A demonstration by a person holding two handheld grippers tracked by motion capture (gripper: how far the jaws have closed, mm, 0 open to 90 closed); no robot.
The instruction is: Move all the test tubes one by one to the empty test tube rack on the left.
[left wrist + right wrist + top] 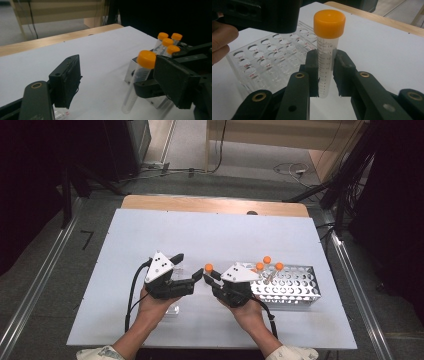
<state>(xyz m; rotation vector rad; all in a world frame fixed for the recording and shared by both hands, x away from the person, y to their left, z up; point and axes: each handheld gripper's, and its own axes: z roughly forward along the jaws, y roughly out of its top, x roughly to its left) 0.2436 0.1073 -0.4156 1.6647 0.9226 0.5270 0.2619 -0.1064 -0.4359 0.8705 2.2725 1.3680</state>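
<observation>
**Inspector:** Where is the tube sitting?

**Operator:** I am seeing an orange-capped tube [327,53] standing upright between the jaws of the right gripper [212,274], which is pinching it at mid-length. Its lower end is running behind the jaws in the right gripper view, so I cannot tell there whether it is touching the table. In the left gripper view its base is hanging just above the white table top [95,50].

**Inspector:** And the other gripper?

**Operator:** The left gripper [192,272] is standing spread, holding nothing. Its tips are pointing at the tube from just beside it.

**Inspector:** What is obscured?

**Operator:** A clear plastic rack [269,60] is lying behind the tube in the right gripper view, and the left gripper's dark body is cutting off its far edge. The red markings by its holes are too small to read. In the high view I am making out just a small clear patch under the left hand [152,307].

**Inspector:** Surroundings?

**Operator:** A metal rack [292,287] is sitting to the right of the right gripper, with capped tubes [267,265] standing at its near-left corner. The right gripper's plate is overlapping that corner, so I cannot count them with certainty.
</observation>
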